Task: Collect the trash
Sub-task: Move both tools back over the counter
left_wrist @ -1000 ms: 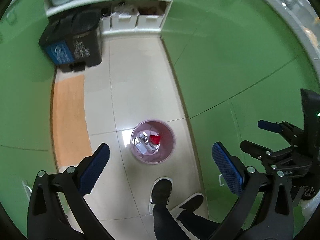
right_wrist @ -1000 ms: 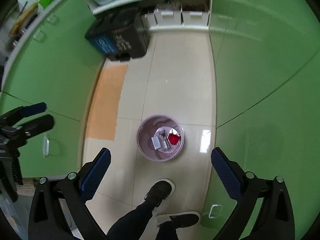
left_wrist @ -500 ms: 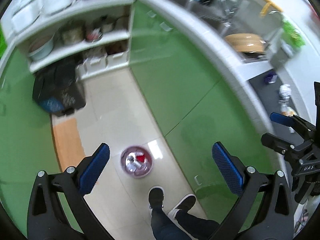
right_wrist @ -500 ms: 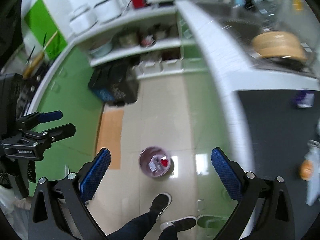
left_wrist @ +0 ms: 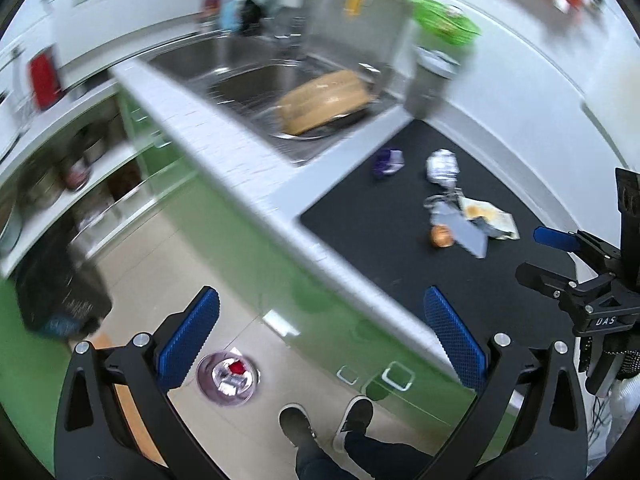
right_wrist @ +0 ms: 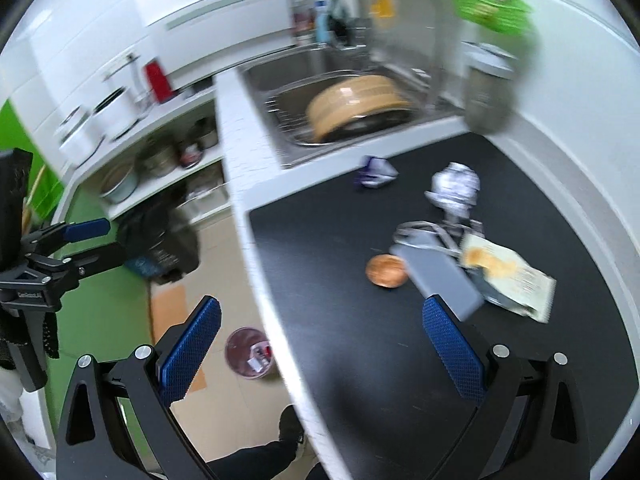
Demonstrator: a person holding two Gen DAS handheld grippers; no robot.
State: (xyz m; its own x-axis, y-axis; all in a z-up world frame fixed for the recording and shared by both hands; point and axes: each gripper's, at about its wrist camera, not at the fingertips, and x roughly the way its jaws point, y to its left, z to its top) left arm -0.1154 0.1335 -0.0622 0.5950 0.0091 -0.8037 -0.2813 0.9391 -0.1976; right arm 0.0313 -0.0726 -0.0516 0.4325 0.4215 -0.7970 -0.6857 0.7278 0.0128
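Several pieces of trash lie on the black countertop [right_wrist: 328, 280]: a purple wrapper [right_wrist: 376, 176], a crumpled white ball [right_wrist: 456, 186], an orange round piece [right_wrist: 386, 271], a grey card [right_wrist: 440, 276] and a stained paper wrapper [right_wrist: 508, 272]. The left wrist view shows the same purple wrapper [left_wrist: 387, 161], ball [left_wrist: 441, 164] and grey card [left_wrist: 464, 232]. A pink bin [left_wrist: 200, 380] with red and silver trash inside stands on the floor below. My right gripper [right_wrist: 320, 344] is open and empty above the counter's front part. My left gripper [left_wrist: 320, 340] is open and empty over the counter edge.
A steel sink [left_wrist: 240, 68] behind the counter holds a round wooden board [left_wrist: 328, 100]. A metal canister [left_wrist: 428, 84] stands beside it. Green cabinet fronts [left_wrist: 248, 248] run below. A black bin [left_wrist: 60, 292] stands on the floor, and a person's shoes [left_wrist: 296, 424] are by the cabinets.
Both views have swung up from the floor and the pink bin to the countertop with the trash. The bin now sits small at lower left. Both grippers have stayed open.
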